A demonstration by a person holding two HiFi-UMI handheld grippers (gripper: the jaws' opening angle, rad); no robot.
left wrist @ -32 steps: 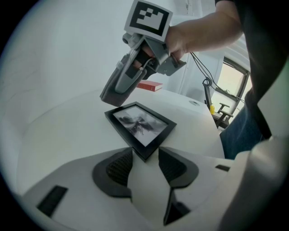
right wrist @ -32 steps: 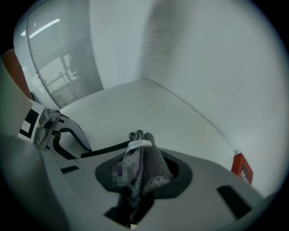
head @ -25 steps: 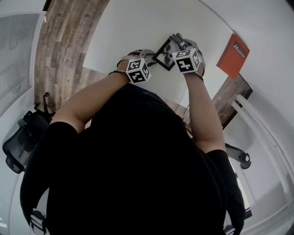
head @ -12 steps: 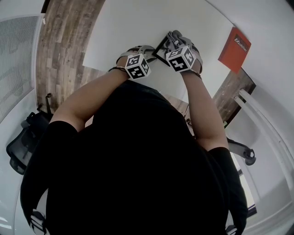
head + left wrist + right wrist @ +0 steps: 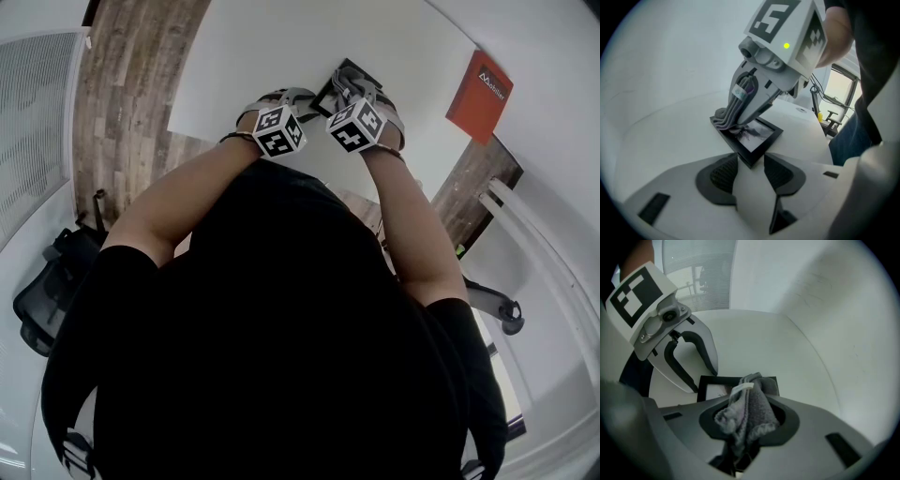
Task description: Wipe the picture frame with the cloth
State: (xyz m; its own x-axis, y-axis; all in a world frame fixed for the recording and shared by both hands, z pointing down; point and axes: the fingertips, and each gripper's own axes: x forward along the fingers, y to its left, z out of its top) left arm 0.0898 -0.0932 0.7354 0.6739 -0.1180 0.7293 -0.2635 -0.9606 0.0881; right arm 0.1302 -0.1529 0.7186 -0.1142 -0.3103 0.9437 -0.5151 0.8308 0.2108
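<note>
Two grippers meet over a black picture frame (image 5: 754,137) that lies flat on the white tabletop (image 5: 253,56), in front of the person in the black shirt (image 5: 272,356). The frame sits cornerwise to the left gripper (image 5: 750,161), and its near corner reaches in between that gripper's fingers (image 5: 719,173). They stand wide, with the dark pads set against the two edges of the corner, so they are clamped on the frame.

The right gripper (image 5: 747,425) points steeply down at the frame's far corner. Its fingers are closed on a grey cloth (image 5: 752,404), which is bunched between them and shows a small white tag. In the left gripper view the free end of the cloth rests in folds on the far corner of the frame and covers part of the black border and the glass. The rest of the glass is bare and shows a pale picture with a dark mark.

In the head view the two marker cubes sit close together above the frame. An orange-red box (image 5: 478,91) with white print stands well apart, past the right corner of the tabletop. An office chair (image 5: 42,281) is on the floor at the lower left, near the wood planks (image 5: 122,94).
</note>
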